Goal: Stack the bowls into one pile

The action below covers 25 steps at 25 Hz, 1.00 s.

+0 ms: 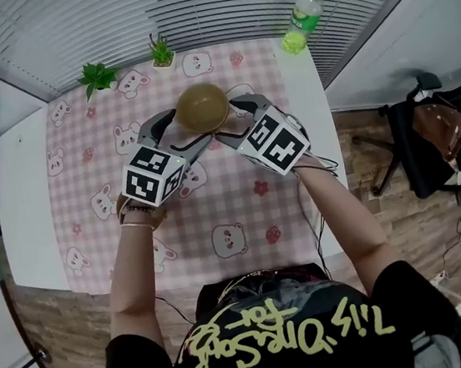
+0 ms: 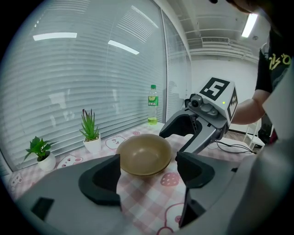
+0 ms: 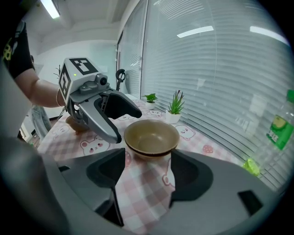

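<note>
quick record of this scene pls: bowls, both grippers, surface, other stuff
bowls: brown bowl pile, seemingly two nested, upright
left gripper: fingers open, beside the pile, not gripping
right gripper: fingers open, opposite side of pile, not gripping
surface: pink checked tablecloth with bear prints
other: two potted plants, green bottle at far edge

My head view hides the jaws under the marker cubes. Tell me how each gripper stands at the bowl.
Observer: In the left gripper view, the left gripper is open. The bowl sits just past its tips, untouched.
Operator: Now give me the right one.
Observer: The right gripper is open too, with the bowl just ahead of its jaws and not gripped.
Operator: Check the bowl's side.
Observer: The right gripper view shows a second bowl nested under the top one, with its rim visible just below.
</note>
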{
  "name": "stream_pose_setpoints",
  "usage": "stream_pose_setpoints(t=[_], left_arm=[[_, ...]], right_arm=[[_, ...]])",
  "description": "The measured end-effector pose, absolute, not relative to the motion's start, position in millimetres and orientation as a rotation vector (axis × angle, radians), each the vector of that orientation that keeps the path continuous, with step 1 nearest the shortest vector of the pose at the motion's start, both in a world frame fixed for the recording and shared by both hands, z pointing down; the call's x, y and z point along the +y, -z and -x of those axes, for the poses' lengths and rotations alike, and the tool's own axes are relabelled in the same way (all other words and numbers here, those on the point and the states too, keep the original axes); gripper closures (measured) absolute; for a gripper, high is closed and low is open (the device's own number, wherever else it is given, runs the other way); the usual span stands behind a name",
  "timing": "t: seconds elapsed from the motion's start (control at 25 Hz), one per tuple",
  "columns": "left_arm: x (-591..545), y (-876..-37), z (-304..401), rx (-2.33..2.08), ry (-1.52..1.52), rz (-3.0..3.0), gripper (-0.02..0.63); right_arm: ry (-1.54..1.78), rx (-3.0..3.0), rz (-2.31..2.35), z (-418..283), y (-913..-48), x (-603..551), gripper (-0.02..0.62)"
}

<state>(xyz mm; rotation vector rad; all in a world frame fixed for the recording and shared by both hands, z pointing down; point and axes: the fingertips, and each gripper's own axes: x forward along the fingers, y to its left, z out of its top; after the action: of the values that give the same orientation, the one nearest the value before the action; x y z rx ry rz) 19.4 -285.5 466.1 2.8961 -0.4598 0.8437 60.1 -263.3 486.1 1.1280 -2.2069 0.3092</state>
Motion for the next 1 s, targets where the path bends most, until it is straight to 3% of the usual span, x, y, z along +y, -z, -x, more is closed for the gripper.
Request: stream_pose_setpoints(t=[0.52, 1.0], left_arm=[[-271, -395, 5, -0.663, -0.583, -3.002, 0.222], [-240, -331, 110, -0.866, -0.299, -3.002, 0.224]], right_arm=[[-0.191, -2.428, -1.295, -46, -391, -243, 0.301], [0.111, -2.515, -1.09, 38, -362, -217, 0.299]])
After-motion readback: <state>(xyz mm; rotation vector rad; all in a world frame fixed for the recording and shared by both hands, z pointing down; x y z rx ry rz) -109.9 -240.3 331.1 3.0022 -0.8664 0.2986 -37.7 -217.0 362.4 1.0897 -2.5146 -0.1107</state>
